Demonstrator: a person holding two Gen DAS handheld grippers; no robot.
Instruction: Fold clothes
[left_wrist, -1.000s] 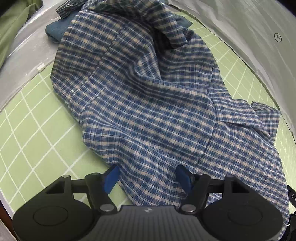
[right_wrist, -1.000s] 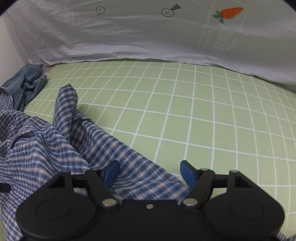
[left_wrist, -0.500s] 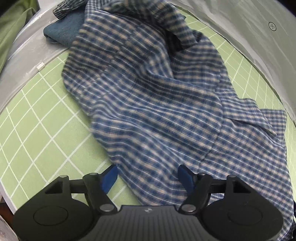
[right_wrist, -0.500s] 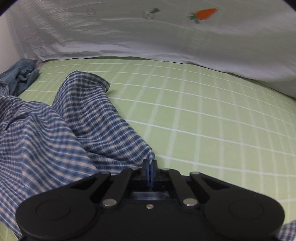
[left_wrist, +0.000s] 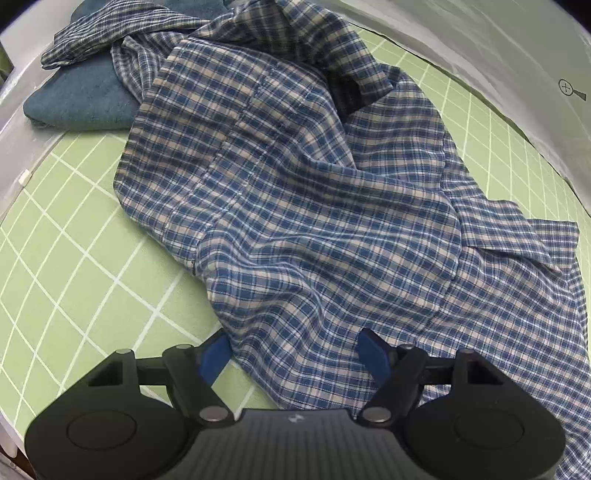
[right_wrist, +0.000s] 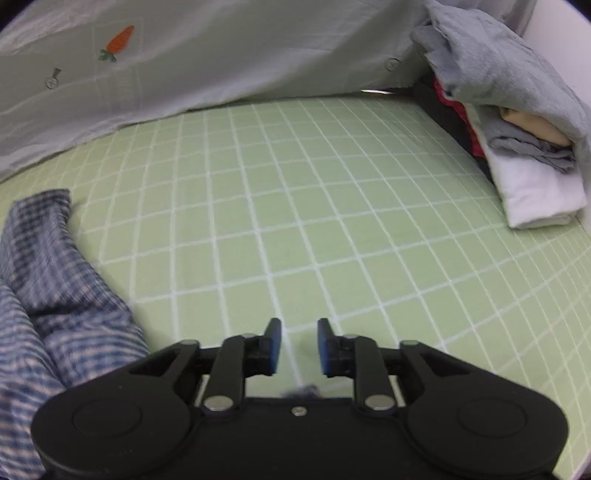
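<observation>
While your left tongs (left_wrist: 293, 354) open astride the plaid shirt (left_wrist: 314, 206) hem, right tongs (right_wrist: 298, 345) open empty: spreading step; next, regrasp cloth.

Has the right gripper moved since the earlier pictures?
Yes. The right gripper swung to the right: the carrot print slid to the left and a clothes pile came into view. Its fingers are opening, empty.

Rumpled plaid shirt (left_wrist: 314, 192) — green checked sheet (left_wrist: 74, 229)
</observation>
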